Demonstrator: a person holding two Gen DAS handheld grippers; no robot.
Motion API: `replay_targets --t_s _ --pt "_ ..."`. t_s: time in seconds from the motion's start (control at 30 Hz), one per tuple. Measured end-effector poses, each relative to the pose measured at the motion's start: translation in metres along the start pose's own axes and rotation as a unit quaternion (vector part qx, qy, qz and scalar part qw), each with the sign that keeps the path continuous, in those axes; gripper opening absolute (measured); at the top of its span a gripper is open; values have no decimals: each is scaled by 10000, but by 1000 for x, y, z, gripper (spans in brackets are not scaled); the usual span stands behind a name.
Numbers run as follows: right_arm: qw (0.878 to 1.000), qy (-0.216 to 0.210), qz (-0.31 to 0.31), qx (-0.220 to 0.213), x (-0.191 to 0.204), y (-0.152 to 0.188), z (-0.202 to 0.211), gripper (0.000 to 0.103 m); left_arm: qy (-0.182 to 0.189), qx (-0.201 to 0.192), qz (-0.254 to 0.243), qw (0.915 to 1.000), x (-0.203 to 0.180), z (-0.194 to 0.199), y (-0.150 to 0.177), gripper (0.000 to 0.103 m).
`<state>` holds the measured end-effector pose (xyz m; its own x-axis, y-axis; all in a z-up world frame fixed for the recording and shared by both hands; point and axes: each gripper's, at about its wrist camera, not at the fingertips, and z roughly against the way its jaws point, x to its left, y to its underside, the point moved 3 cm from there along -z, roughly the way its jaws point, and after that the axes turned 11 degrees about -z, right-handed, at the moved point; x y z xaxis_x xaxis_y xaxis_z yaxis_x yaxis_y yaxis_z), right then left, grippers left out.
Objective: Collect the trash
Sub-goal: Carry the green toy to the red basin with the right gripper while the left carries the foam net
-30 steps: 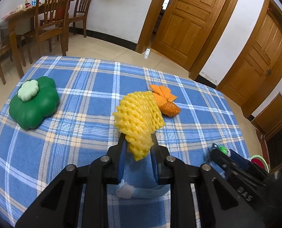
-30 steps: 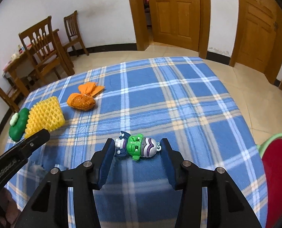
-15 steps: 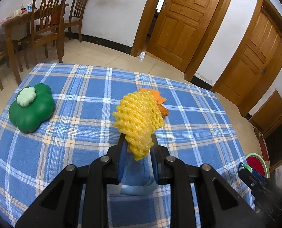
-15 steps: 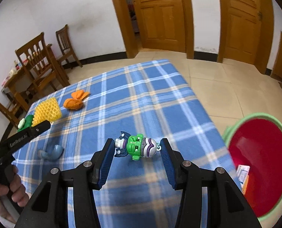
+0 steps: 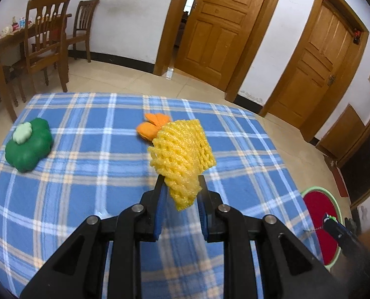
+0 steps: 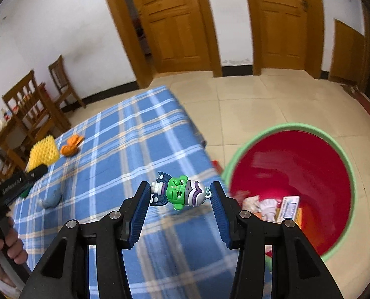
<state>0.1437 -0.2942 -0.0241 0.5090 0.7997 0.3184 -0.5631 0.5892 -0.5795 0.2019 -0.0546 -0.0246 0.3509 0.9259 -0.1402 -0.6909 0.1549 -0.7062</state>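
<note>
Toy figure past tablecloth edge

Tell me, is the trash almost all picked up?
Partly. Done: a few scraps lie in the red bin. In hand: the left tool grips the yellow net, and the right tool grips the green toy, near the bin. Left on the table: the orange wrapper, the green clover and a grey-blue scrap.
</note>
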Motion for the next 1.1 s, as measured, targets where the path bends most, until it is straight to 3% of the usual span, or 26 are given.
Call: replay_targets --t_s 1.1 --pt "9933 128 -1078 -403 -112 0 50 50 747 275 -637 9948 -109 14 17 23"
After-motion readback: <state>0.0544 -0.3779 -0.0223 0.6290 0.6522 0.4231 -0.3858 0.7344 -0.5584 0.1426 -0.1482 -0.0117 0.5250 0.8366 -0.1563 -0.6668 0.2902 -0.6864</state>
